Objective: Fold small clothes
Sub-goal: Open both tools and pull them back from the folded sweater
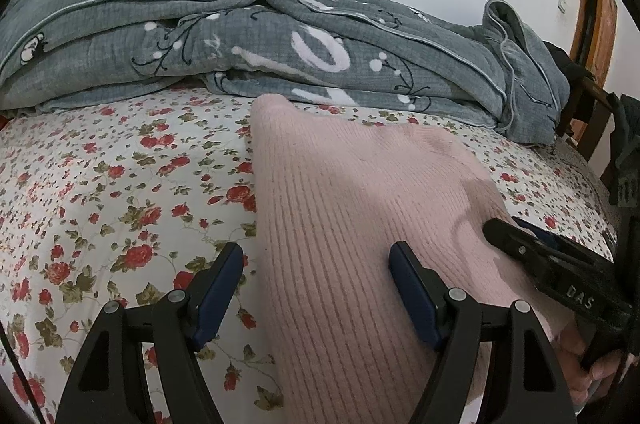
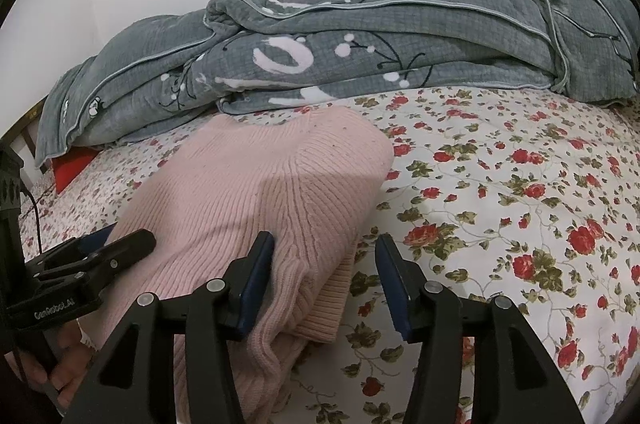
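Note:
A pink ribbed knit sweater point(image 1: 352, 208) lies folded in a long strip on the floral bedsheet point(image 1: 100, 184); it also shows in the right wrist view point(image 2: 256, 192). My left gripper point(image 1: 316, 264) is open over the sweater's left edge, one finger over the sheet and one over the knit. My right gripper point(image 2: 325, 256) is open over the sweater's right edge near its ribbed hem. Each gripper shows in the other's view: the right one point(image 1: 532, 252) lies at the sweater's right side, the left one point(image 2: 116, 244) at its left side.
A crumpled grey quilt point(image 1: 280, 36) with white flowers lies along the back of the bed against the white wall, also in the right wrist view point(image 2: 360, 52). A wooden chair point(image 1: 592, 104) stands at the far right. A red item point(image 2: 72, 168) peeks from under the quilt.

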A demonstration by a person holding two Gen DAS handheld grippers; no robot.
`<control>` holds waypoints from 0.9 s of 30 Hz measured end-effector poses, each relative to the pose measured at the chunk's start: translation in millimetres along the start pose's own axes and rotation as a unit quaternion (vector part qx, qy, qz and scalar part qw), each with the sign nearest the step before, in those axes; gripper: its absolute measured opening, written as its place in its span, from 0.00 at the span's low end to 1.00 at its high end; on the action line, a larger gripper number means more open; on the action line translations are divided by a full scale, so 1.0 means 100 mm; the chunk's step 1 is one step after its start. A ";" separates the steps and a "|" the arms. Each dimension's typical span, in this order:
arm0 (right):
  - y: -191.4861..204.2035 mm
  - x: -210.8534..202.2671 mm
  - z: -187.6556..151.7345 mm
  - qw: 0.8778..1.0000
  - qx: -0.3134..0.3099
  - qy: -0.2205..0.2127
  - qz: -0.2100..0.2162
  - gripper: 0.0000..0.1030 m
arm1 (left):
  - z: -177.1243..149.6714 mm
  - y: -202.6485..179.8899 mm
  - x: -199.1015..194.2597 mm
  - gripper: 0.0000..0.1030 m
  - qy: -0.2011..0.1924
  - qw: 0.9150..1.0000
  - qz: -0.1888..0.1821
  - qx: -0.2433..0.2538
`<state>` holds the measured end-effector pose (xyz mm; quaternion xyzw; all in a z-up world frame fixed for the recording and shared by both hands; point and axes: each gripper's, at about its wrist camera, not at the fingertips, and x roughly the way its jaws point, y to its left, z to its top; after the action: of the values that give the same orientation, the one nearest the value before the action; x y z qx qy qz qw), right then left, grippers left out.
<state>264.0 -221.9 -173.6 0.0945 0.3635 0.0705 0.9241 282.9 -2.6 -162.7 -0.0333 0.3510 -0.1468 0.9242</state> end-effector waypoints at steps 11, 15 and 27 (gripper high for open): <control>0.08 -0.17 0.06 0.997 -0.047 -0.016 -0.059 0.53 | -0.08 -0.11 -0.17 0.72 0.001 0.999 -0.016 0.046; 0.13 -0.28 -0.02 0.994 -0.062 -0.021 -0.087 0.53 | -0.16 -0.16 -0.23 0.72 0.008 0.998 -0.010 0.057; 0.19 -1.04 -0.20 0.994 -0.028 0.023 -0.105 0.53 | -0.34 -0.15 -0.46 0.72 0.028 0.999 0.009 0.042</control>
<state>173.1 -222.0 -115.4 0.0280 0.3905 -0.0148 0.9200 224.1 -2.0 -156.8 0.0123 0.3704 -0.1540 0.9159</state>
